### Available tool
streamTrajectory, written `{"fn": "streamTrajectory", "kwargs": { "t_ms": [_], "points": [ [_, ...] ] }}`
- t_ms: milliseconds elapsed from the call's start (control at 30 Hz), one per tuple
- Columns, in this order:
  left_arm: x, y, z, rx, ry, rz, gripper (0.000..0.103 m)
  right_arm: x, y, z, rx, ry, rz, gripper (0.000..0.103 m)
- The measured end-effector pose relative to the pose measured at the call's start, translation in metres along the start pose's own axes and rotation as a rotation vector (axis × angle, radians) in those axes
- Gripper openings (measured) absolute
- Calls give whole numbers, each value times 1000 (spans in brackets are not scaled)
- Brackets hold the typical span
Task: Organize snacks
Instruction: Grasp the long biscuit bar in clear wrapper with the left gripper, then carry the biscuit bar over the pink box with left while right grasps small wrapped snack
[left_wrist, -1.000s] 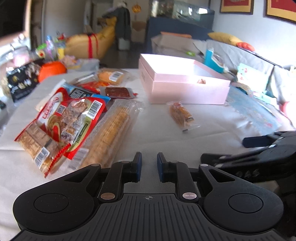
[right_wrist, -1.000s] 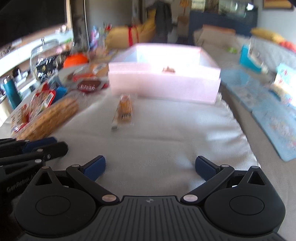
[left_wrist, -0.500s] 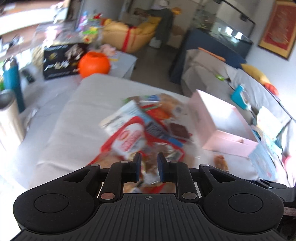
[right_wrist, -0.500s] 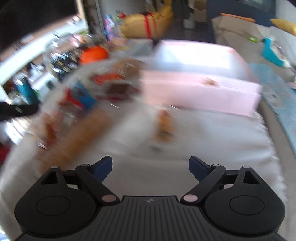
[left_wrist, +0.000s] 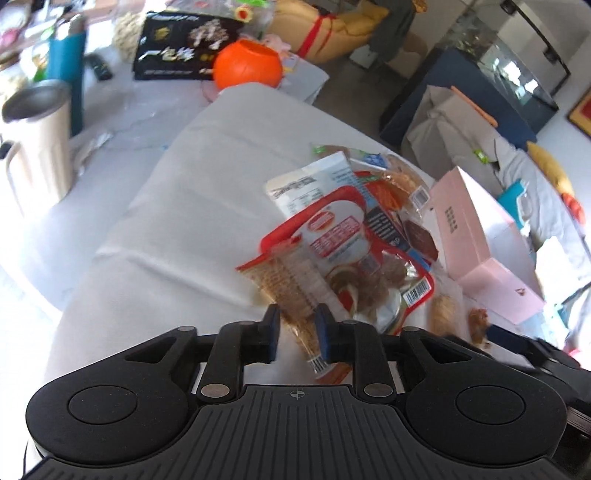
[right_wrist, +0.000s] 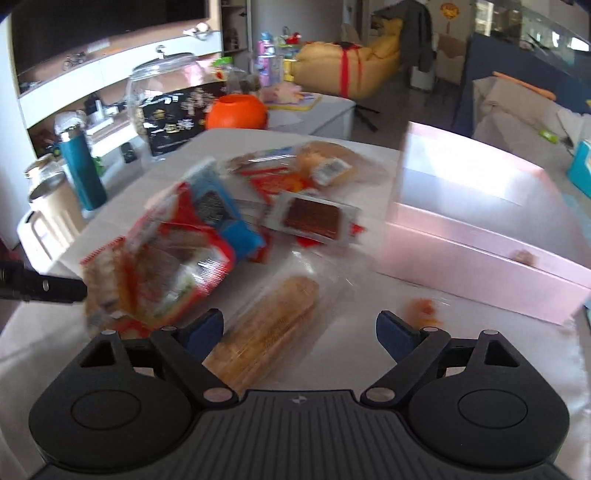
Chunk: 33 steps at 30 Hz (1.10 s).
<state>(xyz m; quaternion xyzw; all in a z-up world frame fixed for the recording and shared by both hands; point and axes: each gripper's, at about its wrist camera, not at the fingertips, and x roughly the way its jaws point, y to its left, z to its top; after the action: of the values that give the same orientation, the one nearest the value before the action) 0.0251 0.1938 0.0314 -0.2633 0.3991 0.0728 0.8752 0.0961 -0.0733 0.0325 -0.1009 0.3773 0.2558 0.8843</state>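
A heap of snack packs (left_wrist: 351, 251) lies on the white cloth, left of an open pink box (left_wrist: 476, 251). My left gripper (left_wrist: 297, 334) hovers over the near end of the heap. Its jaws are opening, a narrow gap apart, and a red-edged cracker pack (left_wrist: 291, 288) shows in the gap without being pressed. My right gripper (right_wrist: 299, 325) stands wide open above a long clear-wrapped biscuit pack (right_wrist: 269, 332), not gripping it. In the right wrist view the pink box (right_wrist: 480, 236) lies to the right. A small loose snack (right_wrist: 421, 308) lies in front of it.
An orange bowl (left_wrist: 247, 64), a black printed box (left_wrist: 181, 44), a teal bottle (right_wrist: 81, 173) and a metal tumbler (left_wrist: 33, 140) stand beyond the cloth's left edge. A glass jar (right_wrist: 166, 88) is behind them. A blue mat and clutter lie right of the box.
The left view has swung from facing the pink box to looking down on the snack heap, and its jaws have parted slightly. The right gripper has swung left toward the heap, jaws a little narrower.
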Motion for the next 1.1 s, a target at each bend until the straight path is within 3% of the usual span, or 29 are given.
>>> {"fn": "streamTrajectory", "kwargs": {
  "t_ms": [167, 267, 367, 500, 600, 667, 833, 900, 1000, 1100],
  "points": [
    [27, -25, 16, 110, -36, -7, 49, -22, -25, -15, -24, -9, 3, 90],
    [49, -34, 22, 166, -16, 4, 53, -34, -33, -22, -35, -25, -50, 90],
    [53, -38, 22, 217, -30, 11, 51, -44, -39, -24, -38, -59, -72, 90],
    [40, -28, 14, 227, -33, -33, 42, -41, -58, -19, 52, -57, -59, 88],
    [25, -26, 2, 235, -29, -80, 41, -32, -72, -14, 138, -59, -27, 74],
    [13, -28, -5, 253, -27, -105, 41, -26, -77, -9, 178, -70, -21, 59],
    [-14, -46, -28, 309, 5, -211, 41, -21, -91, -6, 267, -124, -60, 53],
    [-15, -56, -35, 331, 24, -228, 41, -12, -93, -6, 264, -92, -76, 52],
    [-9, -70, -41, 362, 42, -239, 41, 1, -91, -7, 254, -28, -2, 50],
    [-6, -84, -45, 399, 56, -239, 41, 12, -84, -6, 238, -1, 9, 42]
  ]
}}
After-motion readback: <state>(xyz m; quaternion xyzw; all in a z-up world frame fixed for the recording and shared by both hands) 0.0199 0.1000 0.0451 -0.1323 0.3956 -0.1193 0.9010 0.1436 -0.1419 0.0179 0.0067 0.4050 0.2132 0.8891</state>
